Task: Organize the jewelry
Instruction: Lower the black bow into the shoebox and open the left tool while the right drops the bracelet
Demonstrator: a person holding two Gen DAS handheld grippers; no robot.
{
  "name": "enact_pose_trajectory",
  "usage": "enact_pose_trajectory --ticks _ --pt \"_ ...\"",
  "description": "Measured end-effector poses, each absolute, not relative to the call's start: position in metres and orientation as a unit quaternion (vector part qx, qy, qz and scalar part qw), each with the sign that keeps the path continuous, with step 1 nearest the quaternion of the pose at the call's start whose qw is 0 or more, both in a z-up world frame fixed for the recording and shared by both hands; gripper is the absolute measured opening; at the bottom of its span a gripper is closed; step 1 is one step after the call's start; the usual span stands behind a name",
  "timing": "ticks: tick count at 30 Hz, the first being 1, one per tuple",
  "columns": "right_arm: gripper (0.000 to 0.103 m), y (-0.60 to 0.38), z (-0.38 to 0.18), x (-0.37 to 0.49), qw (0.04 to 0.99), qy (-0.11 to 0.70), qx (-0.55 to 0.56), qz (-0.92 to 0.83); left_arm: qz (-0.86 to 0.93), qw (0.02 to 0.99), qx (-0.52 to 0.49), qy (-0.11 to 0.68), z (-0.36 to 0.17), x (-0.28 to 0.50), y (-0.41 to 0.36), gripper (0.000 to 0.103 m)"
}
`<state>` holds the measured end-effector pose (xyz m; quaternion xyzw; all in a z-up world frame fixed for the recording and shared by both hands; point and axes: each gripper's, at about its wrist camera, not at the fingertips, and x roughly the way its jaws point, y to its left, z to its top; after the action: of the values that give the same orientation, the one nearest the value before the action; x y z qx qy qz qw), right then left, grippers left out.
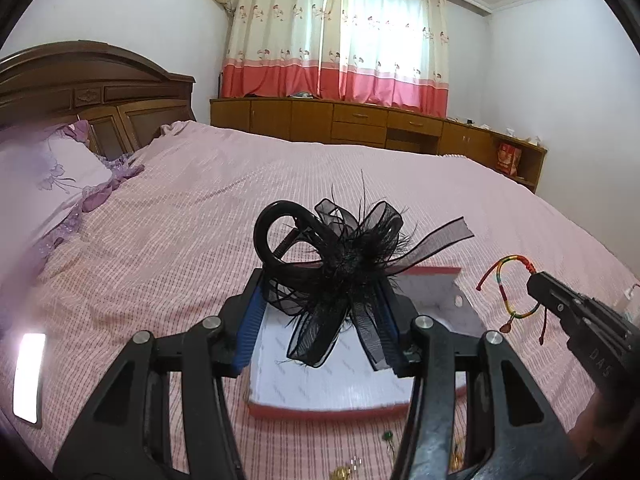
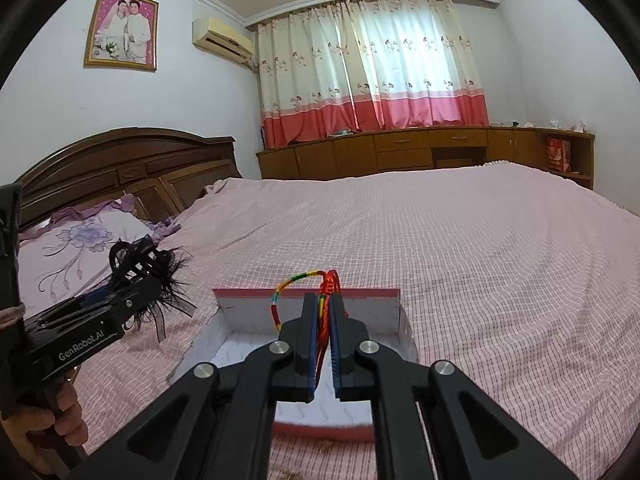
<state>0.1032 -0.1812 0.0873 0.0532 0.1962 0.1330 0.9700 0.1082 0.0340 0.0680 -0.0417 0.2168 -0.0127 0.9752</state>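
Both loads hang over the open red-rimmed box (image 1: 432, 274) on the bed: the left gripper (image 1: 324, 312), jaws clenched on the black feathered hair clip (image 1: 340, 252), sits mid-frame directly above it, while the right gripper (image 2: 322, 336), jaws pinching the rainbow cord bracelet (image 2: 298, 280), hovers over its near end.

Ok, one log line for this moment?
left tool: holds black hair clip | right tool: holds braided bracelet | both above open box

Glossy black plastic on the hair claw (image 1: 280, 236), trimmed with sheer black ribbon and wispy feathers. The bracelet (image 1: 516, 280) is woven multicoloured cord, matt. The box (image 1: 352, 372) looks like smooth paperboard, white inside. Bedspread (image 2: 460, 248) is textured pink cloth; headboard (image 2: 128, 168) polished dark wood.
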Motion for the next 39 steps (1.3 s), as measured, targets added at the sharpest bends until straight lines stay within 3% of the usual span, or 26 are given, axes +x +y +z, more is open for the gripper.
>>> enact_pose_trajectory --ticks 15,32,39 --pt "0.007 -0.179 0.05 0.182 0.958 0.26 0.049 0.109 0.003 0.958 -0.051 0.283 0.023 0.173 0.037 0.043" --pt "0.007 -0.174 -0.007 0.232 0.932 0.349 0.031 0.09 0.019 0.909 -0.051 0.413 -0.046 0.229 0.03 0.043" --pt "0.007 -0.172 -0.019 0.244 0.924 0.373 0.034 0.083 0.026 0.901 -0.031 0.432 -0.047 0.235 0.022 0.044"
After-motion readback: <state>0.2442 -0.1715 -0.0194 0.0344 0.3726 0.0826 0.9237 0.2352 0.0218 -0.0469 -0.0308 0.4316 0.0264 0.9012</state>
